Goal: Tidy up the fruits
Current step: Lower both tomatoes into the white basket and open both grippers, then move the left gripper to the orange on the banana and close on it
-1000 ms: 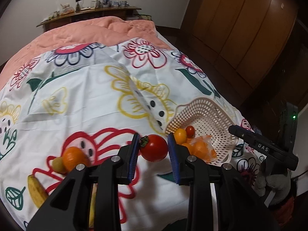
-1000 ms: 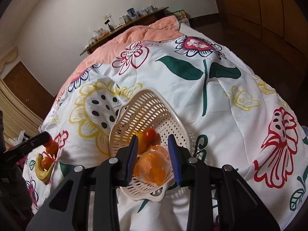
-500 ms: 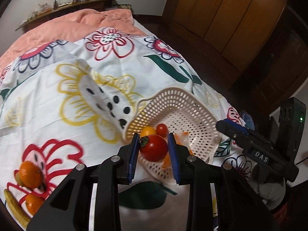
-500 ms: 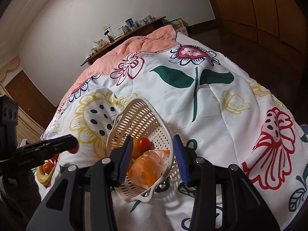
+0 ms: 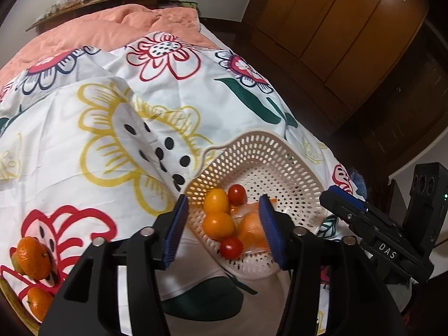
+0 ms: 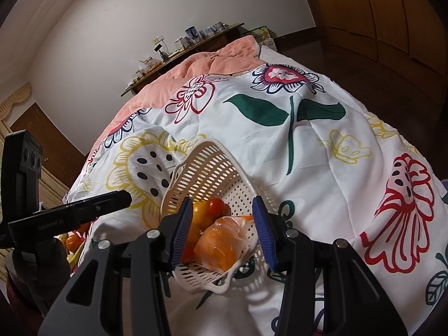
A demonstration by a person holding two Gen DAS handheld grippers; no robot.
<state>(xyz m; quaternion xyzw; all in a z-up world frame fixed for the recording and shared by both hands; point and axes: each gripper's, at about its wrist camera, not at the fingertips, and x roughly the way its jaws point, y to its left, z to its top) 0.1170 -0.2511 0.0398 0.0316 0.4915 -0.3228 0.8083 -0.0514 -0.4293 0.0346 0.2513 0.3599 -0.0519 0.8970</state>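
A white perforated basket point(image 5: 282, 173) point(image 6: 212, 173) lies on the flowered bedcover. It holds two orange citrus fruits point(image 5: 217, 224), two red tomatoes point(image 5: 231, 247) and a bagged orange point(image 5: 249, 228) point(image 6: 218, 247). My left gripper point(image 5: 222, 229) is open and empty, just above the basket's near part. My right gripper point(image 6: 222, 228) is open and empty, over the basket's near rim. Two mandarins point(image 5: 32, 253) and a banana point(image 5: 14, 305) lie on the cover at the far left of the left wrist view.
The bedcover point(image 5: 112, 128) ends at a pink quilt point(image 5: 112, 25) further back. A wooden wardrobe point(image 5: 336, 28) stands to the right of the bed. A shelf with small items point(image 6: 190, 42) runs along the far wall.
My left gripper has opened and let go of the red tomato, which now lies in the basket. My right gripper has opened wider and tilted upward.
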